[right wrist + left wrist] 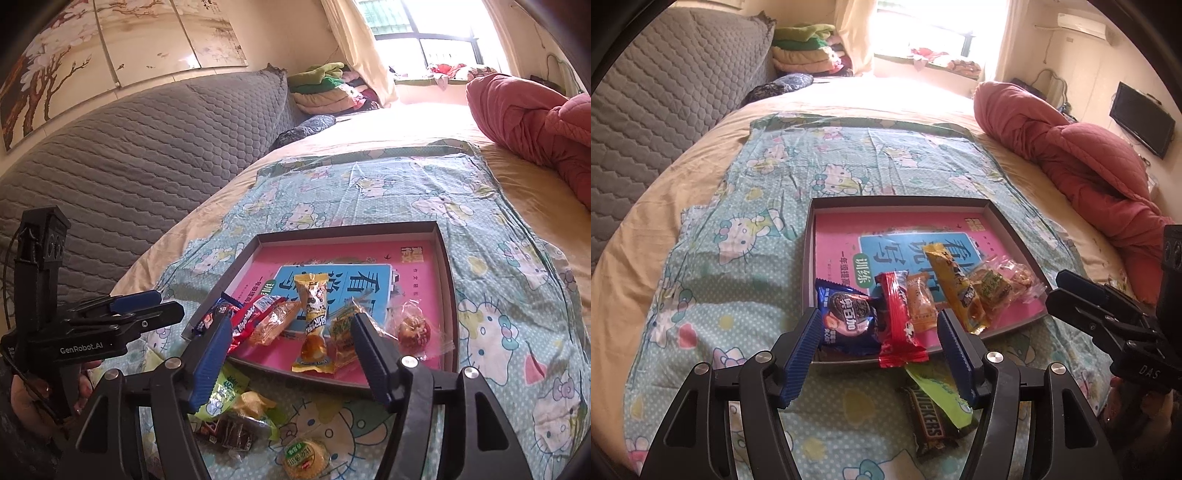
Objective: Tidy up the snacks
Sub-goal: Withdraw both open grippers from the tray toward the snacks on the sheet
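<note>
A shallow dark tray (901, 201) with a pink book cover as its floor lies on the cartoon-cat cloth. At its near edge sit a blue cookie packet (846, 317), a red packet (899, 317), a yellow packet (955, 284) and clear-wrapped sweets (993, 290). My left gripper (879, 354) hovers open above the tray's near rim, pads touching nothing. My right gripper (290, 360) is open too, above the yellow packet (314, 317) and red packet (251, 317). Outside the tray lie a Snickers bar (929, 421), a green packet (942, 395) and a round green-labelled snack (306, 456).
The cloth (827, 166) covers a bed with a grey quilted headboard (657, 92) on the left. A pink quilt (1089, 147) is bunched at the right. Folded blankets (805, 48) are stacked by the window. A hand (29, 398) holds the left gripper's handle.
</note>
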A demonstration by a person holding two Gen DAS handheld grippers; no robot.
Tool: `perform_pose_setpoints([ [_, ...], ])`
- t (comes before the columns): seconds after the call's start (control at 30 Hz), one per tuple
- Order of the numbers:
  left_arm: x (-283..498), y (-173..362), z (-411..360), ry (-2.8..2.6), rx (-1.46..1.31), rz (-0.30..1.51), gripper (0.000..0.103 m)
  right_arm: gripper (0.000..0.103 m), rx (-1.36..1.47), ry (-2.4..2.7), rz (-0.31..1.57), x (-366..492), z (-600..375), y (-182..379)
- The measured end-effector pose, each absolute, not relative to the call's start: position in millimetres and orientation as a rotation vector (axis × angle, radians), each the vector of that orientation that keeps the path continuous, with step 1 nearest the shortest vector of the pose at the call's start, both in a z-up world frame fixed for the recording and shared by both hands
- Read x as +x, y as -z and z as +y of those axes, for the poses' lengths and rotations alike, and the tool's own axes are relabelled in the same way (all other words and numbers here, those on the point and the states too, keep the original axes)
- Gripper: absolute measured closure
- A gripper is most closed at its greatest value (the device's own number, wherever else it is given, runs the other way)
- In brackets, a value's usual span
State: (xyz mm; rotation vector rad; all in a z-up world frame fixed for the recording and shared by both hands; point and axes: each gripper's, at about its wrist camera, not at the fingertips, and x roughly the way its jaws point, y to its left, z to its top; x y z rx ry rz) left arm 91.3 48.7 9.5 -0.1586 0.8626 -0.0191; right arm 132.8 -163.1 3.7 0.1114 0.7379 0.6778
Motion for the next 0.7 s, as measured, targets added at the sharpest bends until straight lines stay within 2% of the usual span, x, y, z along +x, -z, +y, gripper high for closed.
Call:
perform_pose_setpoints([
  [0.7,51.0,5.5,51.2,0.036,-0.174,0.957,0.037,0.037,0.079,-0.684,0.767,96.9,-169.3,-6.1],
])
